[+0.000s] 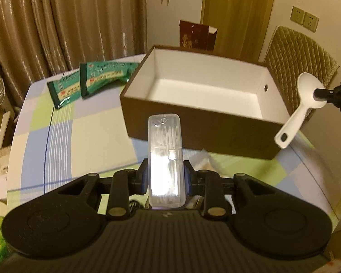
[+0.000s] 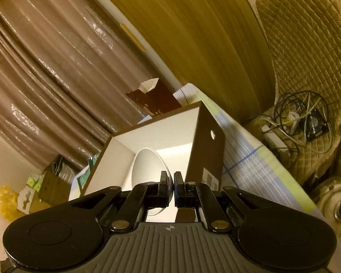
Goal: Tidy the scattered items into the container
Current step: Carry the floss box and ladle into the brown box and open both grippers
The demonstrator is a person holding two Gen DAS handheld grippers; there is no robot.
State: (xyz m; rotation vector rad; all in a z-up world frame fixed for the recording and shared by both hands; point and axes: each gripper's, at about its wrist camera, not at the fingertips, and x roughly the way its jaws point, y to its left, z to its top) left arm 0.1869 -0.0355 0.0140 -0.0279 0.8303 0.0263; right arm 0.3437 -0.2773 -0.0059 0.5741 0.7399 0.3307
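Box (image 1: 193, 122): on the table (image 1: 84, 136), interior bare as far as visible; nothing packed yet.
Left claw (image 1: 165, 177): clamped on a clear case (image 1: 164, 150), held short of the box's near wall.
Right claw (image 2: 172, 188): clamped on a white spoon (image 1: 307, 95) at the box's right end, over the rim.
Left to do: both drops, then two green packets (image 1: 97, 77) lying beside the box.

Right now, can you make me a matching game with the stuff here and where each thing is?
1. white spoon
2. clear plastic case
3. green packets
4. brown box

A. lying on the checked tablecloth
B. held in the right gripper
C. open, white inside
D. held in the left gripper

Pairs: 1-B, 2-D, 3-A, 4-C
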